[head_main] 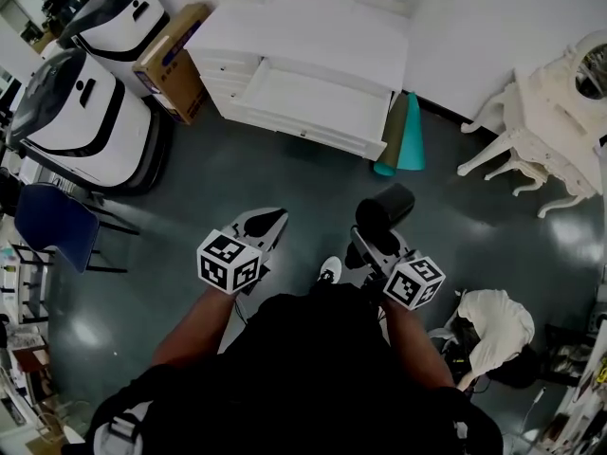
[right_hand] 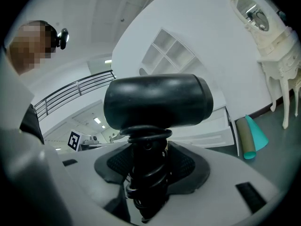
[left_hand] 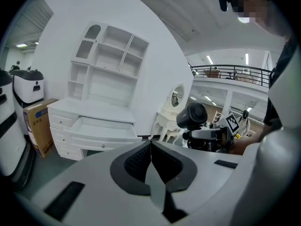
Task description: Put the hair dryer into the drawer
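1 dryer (right_hand: 157,100): handle pinched in right gripper (right_hand: 146,171) | left gripper (left_hand: 150,161): jaws pressed together, empty | 1 drawer (head_main: 313,98): open, far

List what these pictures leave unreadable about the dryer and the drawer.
1. Handle of the dryer: right gripper view, the coiled cord and the right claw cover it.
2. Rear of the drawer: head view, it sits under the desktop.
3. Floor of the drawer: left gripper view, its own front blocks it.
4. The mirror: head view, cut by the right edge.

Black hair dryer (right_hand: 157,100) upright in right tool (right_hand: 146,164); white drawer (head_main: 313,102) open.
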